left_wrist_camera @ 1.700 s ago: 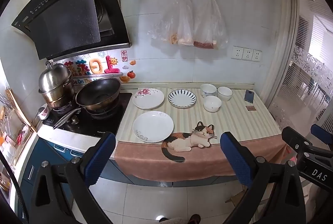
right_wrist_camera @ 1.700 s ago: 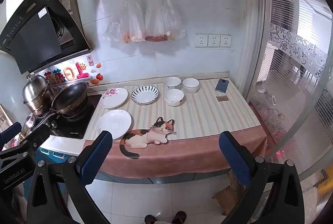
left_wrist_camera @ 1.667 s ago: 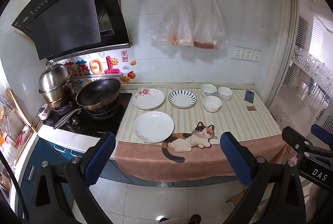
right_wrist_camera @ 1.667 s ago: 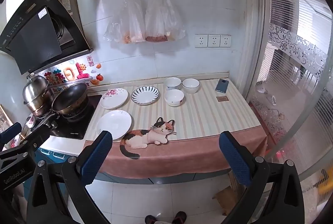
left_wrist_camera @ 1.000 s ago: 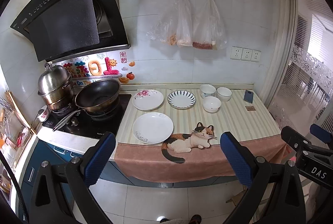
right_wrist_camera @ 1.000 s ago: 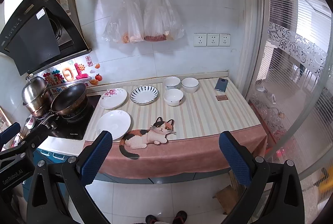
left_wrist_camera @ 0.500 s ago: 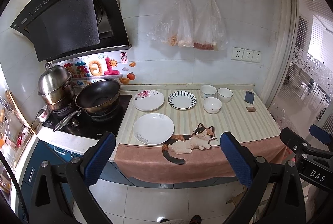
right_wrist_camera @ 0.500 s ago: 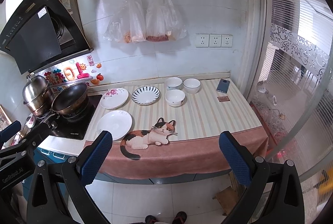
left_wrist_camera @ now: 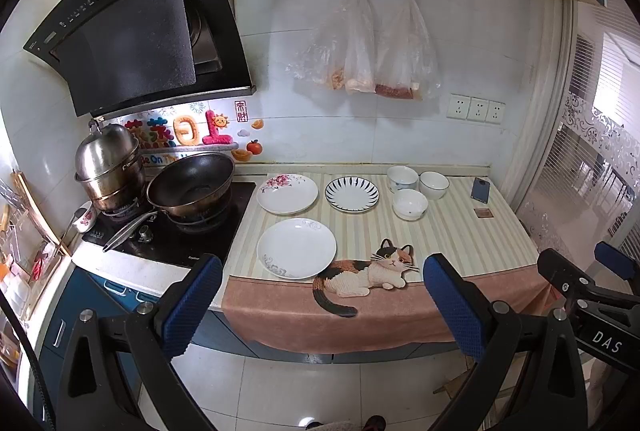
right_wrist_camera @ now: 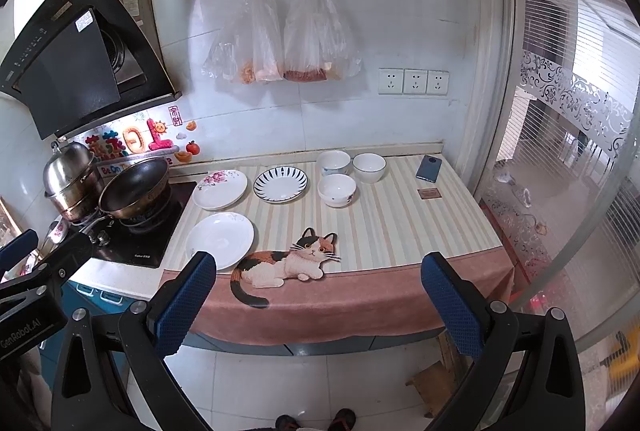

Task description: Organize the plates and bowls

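Left gripper point(left_wrist_camera: 320, 305) and right gripper point(right_wrist_camera: 320, 305) jaws wide, empty, plates point(left_wrist_camera: 296, 248) and bowls point(left_wrist_camera: 409, 203) well beyond

A home kitchen: a black range hood point(left_wrist_camera: 136, 43) hangs over a gas hob point(left_wrist_camera: 176, 227) with a wok point(left_wrist_camera: 192, 183) and a steel pot point(left_wrist_camera: 108, 167). Plastic food bags point(left_wrist_camera: 368, 51) hang on the tiled wall above a striped countertop point(left_wrist_camera: 440, 231).
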Demonstrator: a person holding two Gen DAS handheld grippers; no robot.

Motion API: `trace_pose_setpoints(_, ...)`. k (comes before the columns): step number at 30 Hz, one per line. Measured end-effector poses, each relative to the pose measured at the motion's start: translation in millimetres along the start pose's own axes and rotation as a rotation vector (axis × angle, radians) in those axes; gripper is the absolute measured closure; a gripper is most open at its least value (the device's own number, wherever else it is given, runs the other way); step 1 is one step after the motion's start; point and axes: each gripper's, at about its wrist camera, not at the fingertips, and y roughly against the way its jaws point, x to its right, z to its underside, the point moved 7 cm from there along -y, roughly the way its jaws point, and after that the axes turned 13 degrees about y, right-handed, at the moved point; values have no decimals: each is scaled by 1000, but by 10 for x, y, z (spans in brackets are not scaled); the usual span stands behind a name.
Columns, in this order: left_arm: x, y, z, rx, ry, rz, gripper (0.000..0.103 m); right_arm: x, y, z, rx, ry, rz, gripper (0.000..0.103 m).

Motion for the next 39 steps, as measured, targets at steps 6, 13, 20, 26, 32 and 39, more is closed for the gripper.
trace_pose_setpoints(6,-4,7,0,2,2,3,0,-9,23,14,5,1,5,0)
trace_pose_setpoints(13,-5,9,4,3,4,3,0,0,45,27,8,1,7,0)
trace_pose_setpoints(20,-17,5,-7,3,4,4,0,25,49,28,9,0,6,0)
trace_pose_setpoints(26,-21,5,-10,3,3,5,0,26,42,19,5,2,4,0)
trace_pose_setpoints(32,-33,5,-17,1,6,5,0,41,28,-11,5,5,6,0)
trace_pose_setpoints(39,-46,4,-63,9,7,3,0,47,23,-16,5,4,3,0)
